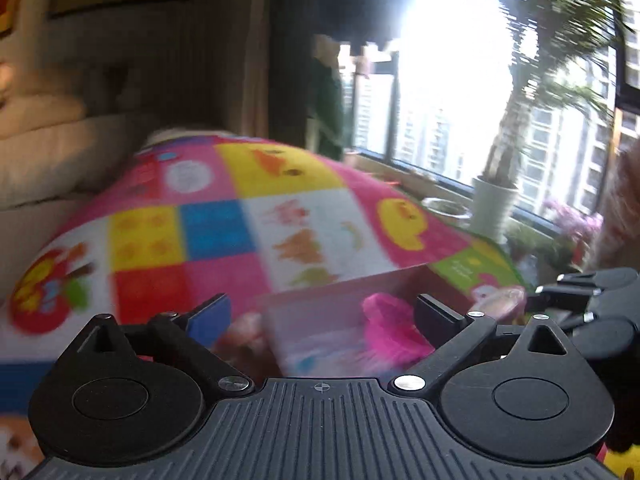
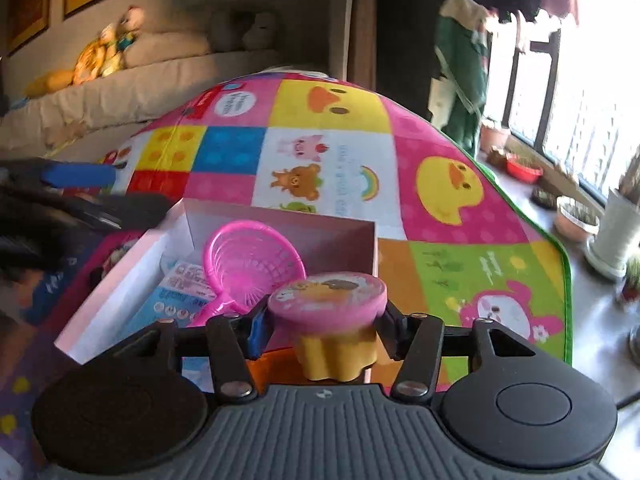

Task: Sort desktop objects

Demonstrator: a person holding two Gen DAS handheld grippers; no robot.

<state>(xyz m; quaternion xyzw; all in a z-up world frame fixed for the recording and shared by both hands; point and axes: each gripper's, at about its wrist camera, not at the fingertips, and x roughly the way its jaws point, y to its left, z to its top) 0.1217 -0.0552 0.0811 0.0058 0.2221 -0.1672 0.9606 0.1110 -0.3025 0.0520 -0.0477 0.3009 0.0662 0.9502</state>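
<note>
**Stamp toy in hand, box next**

My right hand-held gripper [image 2: 322, 326] is clamped on the pink-topped toy [image 2: 328, 294], a round pink cap with a cartoon print over a yellow fluted base; the jaws press its sides just under the cap. It hangs above the near right corner of the open pink box [image 2: 120, 280], which sits on the patchwork play mat [image 2: 440, 208] near its front edge. I judge this to be the drop-off step: carry the toy over the box wall and release it inside.

The box already holds a pink toy sieve [image 2: 252, 264] leaning on a printed leaflet [image 2: 176, 296], so I need to clear the rim and come down in the free right part.

My left hand-held gripper [image 1: 322, 316] stands wide open with nothing between its jaws, at the box's left side.

Writing: the mat has small captions beside its animals and a round label at its far edge, but none is sharp enough to read. The leaflet's print is too small.
</note>
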